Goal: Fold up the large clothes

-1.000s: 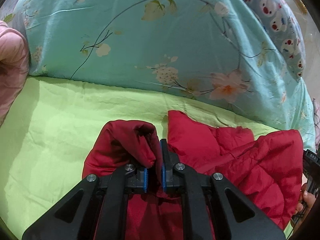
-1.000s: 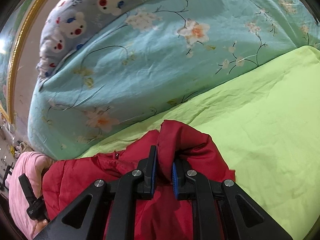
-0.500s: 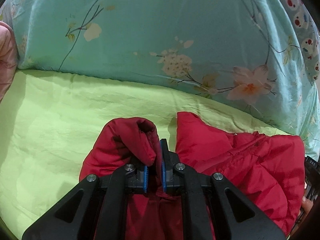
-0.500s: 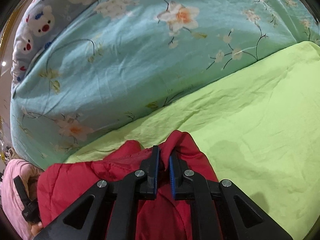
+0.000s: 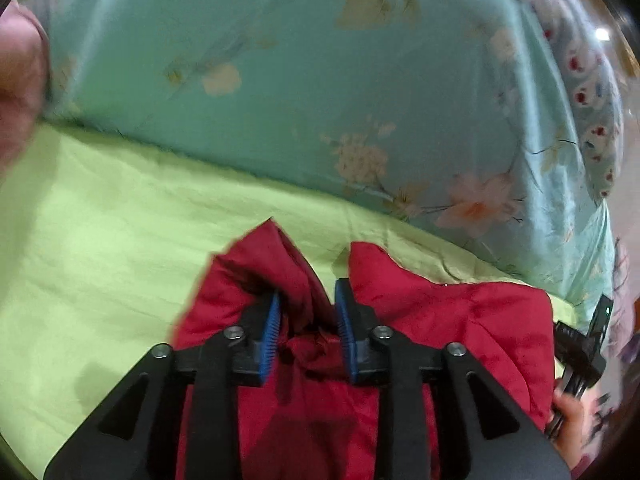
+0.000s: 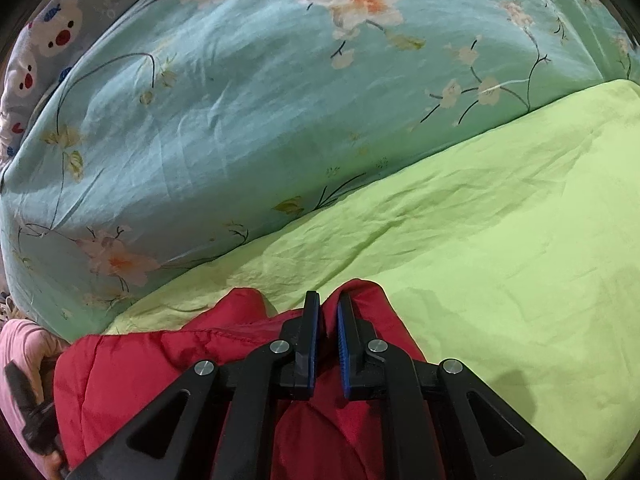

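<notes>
A red padded jacket (image 5: 460, 320) lies on a lime green bed sheet (image 5: 100, 240). My left gripper (image 5: 306, 296) is over the jacket's left edge. Its jaws are opening, and a loose raised fold of red fabric stands between the blue pads (image 5: 271, 320). In the right wrist view my right gripper (image 6: 328, 304) is shut on a pinch of the jacket (image 6: 160, 368) at its right edge, low over the sheet (image 6: 500, 240). A hand (image 5: 568, 420) holding the right tool shows at the left view's right edge.
A thick teal quilt with flowers (image 5: 320, 80) is piled along the far side of the sheet (image 6: 240, 120). A grey bear-print cloth (image 6: 40, 40) lies behind it. Pink fabric (image 5: 20, 80) sits at the far left.
The left jaws have parted from a tight pinch, and the red fold now sits loose between them. The right gripper has sunk closer to the sheet, still pinching the jacket.
</notes>
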